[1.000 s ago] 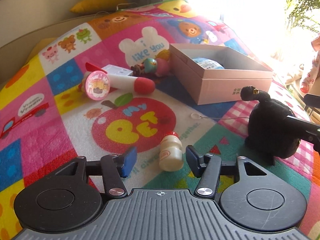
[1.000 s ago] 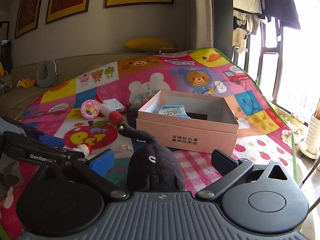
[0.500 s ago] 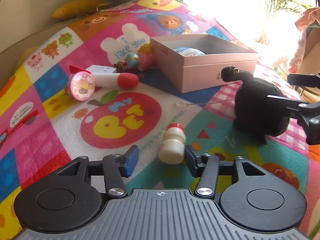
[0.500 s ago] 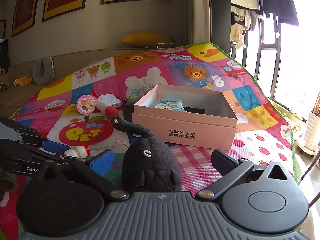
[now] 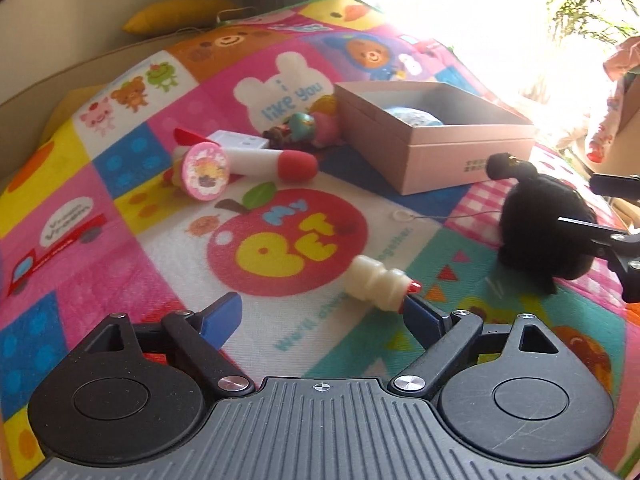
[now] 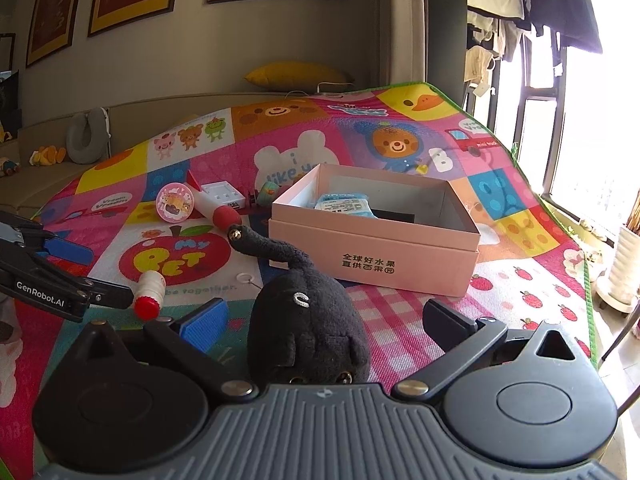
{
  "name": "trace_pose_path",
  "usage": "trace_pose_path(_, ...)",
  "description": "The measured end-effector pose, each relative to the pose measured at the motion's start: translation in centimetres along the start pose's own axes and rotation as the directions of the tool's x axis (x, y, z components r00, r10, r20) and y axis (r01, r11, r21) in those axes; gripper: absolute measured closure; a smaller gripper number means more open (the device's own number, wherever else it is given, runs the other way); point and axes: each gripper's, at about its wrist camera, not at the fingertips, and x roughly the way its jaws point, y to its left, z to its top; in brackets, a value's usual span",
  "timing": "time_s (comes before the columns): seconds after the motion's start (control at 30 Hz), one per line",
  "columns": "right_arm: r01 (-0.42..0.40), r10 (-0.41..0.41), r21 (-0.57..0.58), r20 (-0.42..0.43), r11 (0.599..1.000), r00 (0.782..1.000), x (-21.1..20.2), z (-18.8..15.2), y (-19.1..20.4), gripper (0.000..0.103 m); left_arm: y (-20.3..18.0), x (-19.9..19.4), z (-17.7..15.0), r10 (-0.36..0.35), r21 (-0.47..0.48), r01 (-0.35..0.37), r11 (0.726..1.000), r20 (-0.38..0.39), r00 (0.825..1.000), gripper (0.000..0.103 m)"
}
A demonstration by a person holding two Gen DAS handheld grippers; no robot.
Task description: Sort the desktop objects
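- Left wrist view: the left gripper has its jaws opening, spread wide over the play mat, with nothing clamped between them.
- A small white bottle with a red cap lies on its side just ahead of the left gripper, toward its right finger; the cap end touches or nearly touches that fingertip, and the other pad is well clear of it.
- Further ahead of the left gripper lie a pink round-faced toy with a white and red stick, a white case, and small figurines beside the pink box.
- Right wrist view: the right gripper is spread wide, its fingers on either side of a black plush toy without pressing on it.
- The plush stands on the mat, its long neck reaching toward the box.
- Ahead of the right gripper the open pink box holds a light blue packet.
- To the right gripper's left, the left gripper's fingers sit by the bottle.
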Motion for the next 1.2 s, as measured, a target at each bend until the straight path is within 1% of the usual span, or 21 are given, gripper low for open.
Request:
trace_pose_path(0.2, 0.006, -0.006, -0.002, -0.007, 1.0, 1.0, 0.1, -0.2, -0.1, 0.0, -2.2, 1.2, -0.2, -0.033, 0.027, 0.033, 0.999, -0.008, 0.999, 0.011)
trace_pose_path(0.27, 0.011, -0.011, -0.001, -0.007, 1.0, 1.0, 0.2, -0.2, -0.2, 0.0, -2.7, 1.2, -0.2, -0.063, 0.039, 0.063, 0.997, -0.014, 0.998, 0.016)
trace_pose_path(0.4, 0.012, -0.012, 0.004, -0.01, 1.0, 1.0, 0.2, -0.3, -0.3, 0.0, -3.9, 0.4, -0.7, -0.143, 0.072, 0.144, 0.987, -0.022, 0.99, 0.016)
trace_pose_path(0.5, 0.01, -0.01, 0.007, -0.014, 1.0, 1.0, 0.4, -0.3, -0.4, 0.0, -4.5, -0.2, -1.1, -0.175, 0.081, 0.176, 0.981, -0.019, 0.984, 0.014)
trace_pose_path(0.6, 0.008, -0.008, 0.007, -0.013, 1.0, 1.0, 0.3, -0.4, -0.3, 0.0, -4.6, -0.5, -1.4, -0.172, 0.088, 0.171, 0.981, -0.003, 0.985, 0.009)
trace_pose_path(0.77, 0.011, -0.011, 0.001, -0.009, 1.0, 1.0, 0.2, -0.4, -0.2, 0.0, -3.5, -0.4, -1.1, -0.09, 0.038, 0.089, 0.995, 0.029, 0.995, 0.007)
trace_pose_path(0.87, 0.009, -0.009, 0.0, -0.009, 1.0, 1.0, 0.2, -0.4, -0.2, 0.0, -2.6, 0.1, -0.4, -0.072, 0.021, 0.071, 0.997, 0.052, 0.996, 0.006)
trace_pose_path(0.97, 0.009, -0.009, -0.002, -0.01, 1.0, 1.0, 0.2, -0.3, -0.2, 0.0, -2.2, 0.9, 0.2, -0.077, 0.021, 0.076, 0.997, 0.053, 0.996, 0.006)
trace_pose_path(1.03, 0.01, -0.011, -0.007, -0.009, 1.0, 1.0, 0.2, -0.2, -0.2, 0.0, -2.3, 1.1, 0.2, -0.093, 0.027, 0.092, 0.995, 0.048, 0.995, 0.007)
trace_pose_path(1.13, 0.014, -0.014, -0.017, -0.005, 1.0, 1.0, 0.1, -0.2, -0.2, 0.0, -3.1, 0.7, -0.1, -0.139, 0.055, 0.137, 0.989, 0.037, 0.99, 0.007)
trace_pose_path(1.2, 0.017, -0.017, -0.02, -0.003, 1.0, 1.0, 0.2, -0.2, -0.2, 0.0, -4.0, 0.3, -0.7, -0.169, 0.094, 0.166, 0.982, 0.024, 0.985, 0.007)
